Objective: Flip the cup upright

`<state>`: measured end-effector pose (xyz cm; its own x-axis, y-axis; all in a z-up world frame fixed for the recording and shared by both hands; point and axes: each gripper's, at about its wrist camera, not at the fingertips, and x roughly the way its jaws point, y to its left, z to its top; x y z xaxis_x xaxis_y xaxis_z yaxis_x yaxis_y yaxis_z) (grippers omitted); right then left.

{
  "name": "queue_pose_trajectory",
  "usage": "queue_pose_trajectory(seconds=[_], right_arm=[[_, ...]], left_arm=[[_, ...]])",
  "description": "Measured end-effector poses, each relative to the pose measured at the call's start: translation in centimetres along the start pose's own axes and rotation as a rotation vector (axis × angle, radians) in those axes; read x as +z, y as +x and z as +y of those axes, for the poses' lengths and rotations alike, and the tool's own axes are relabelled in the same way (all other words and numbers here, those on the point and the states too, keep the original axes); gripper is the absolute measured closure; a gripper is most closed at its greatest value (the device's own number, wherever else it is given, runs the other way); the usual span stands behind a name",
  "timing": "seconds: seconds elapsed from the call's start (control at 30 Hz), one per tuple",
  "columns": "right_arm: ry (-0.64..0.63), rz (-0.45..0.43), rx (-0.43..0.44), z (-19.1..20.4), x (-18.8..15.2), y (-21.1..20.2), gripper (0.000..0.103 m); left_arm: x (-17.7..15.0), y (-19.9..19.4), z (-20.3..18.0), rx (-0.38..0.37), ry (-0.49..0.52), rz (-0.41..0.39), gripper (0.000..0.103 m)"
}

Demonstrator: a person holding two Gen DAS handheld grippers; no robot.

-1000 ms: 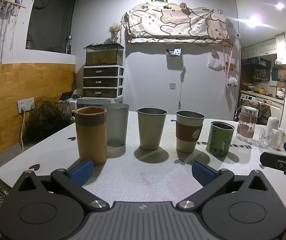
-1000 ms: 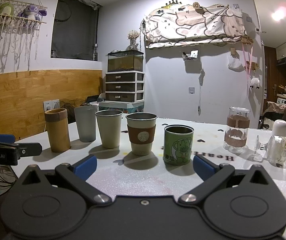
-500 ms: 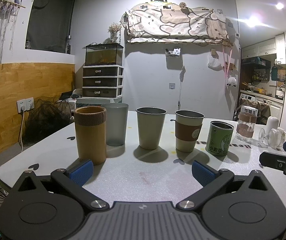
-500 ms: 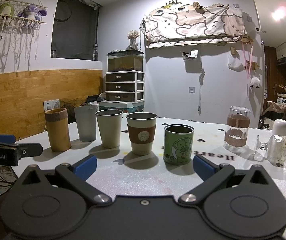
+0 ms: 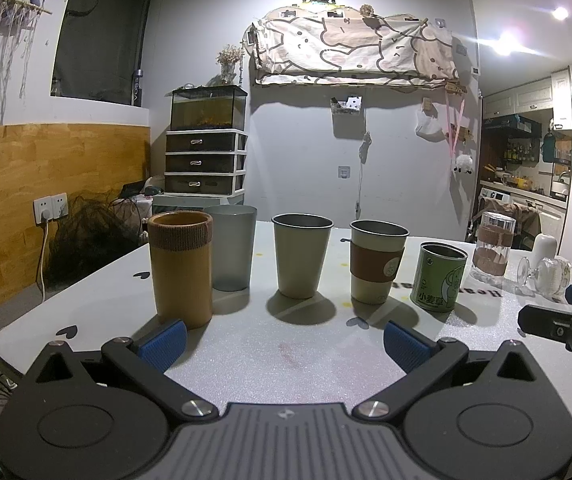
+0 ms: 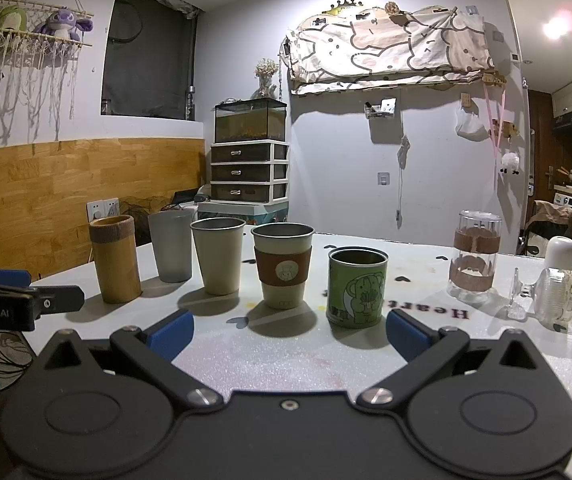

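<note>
Both grippers hover low over the near edge of the white tabletop [image 5: 286, 356], each with its blue-padded fingers spread wide and nothing between them: the left gripper [image 5: 283, 340] faces the middle of a row of cups, the right gripper [image 6: 290, 330] sits further right, its tip also showing at the right edge of the left wrist view. Along the row, from left to right, stand a bamboo cup [image 5: 180, 268] with a knitted band at its rim, a frosted grey tumbler [image 5: 231, 252] just behind and beside it, a plain beige metal cup [image 5: 301, 256], a beige cup with a brown sleeve [image 5: 377, 266], and a green tin cup [image 6: 357, 286] printed with a cartoon elephant, all mouths up. Well apart to the right, a clear glass cup [image 6: 473, 256] with a brown sleeve stands mouth down, base on top. Just beside it, further right, a stemmed glass [image 6: 554, 296] lies on its side, foot pointing left, with a small white rounded bottle [image 6: 562, 252] behind it
</note>
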<state>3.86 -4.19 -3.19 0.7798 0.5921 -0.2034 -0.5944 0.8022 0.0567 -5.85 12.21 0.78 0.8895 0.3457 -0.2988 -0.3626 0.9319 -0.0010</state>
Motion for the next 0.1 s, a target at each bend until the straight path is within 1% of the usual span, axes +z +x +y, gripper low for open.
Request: queue_pose_trajectory(seconds=[0.1], right_arm=[[0.000,0.000,-0.001,0.00,0.00,0.00,0.000]], left_arm=[[-0.13,0.05,-0.13,0.004,-0.001,0.001,0.000]])
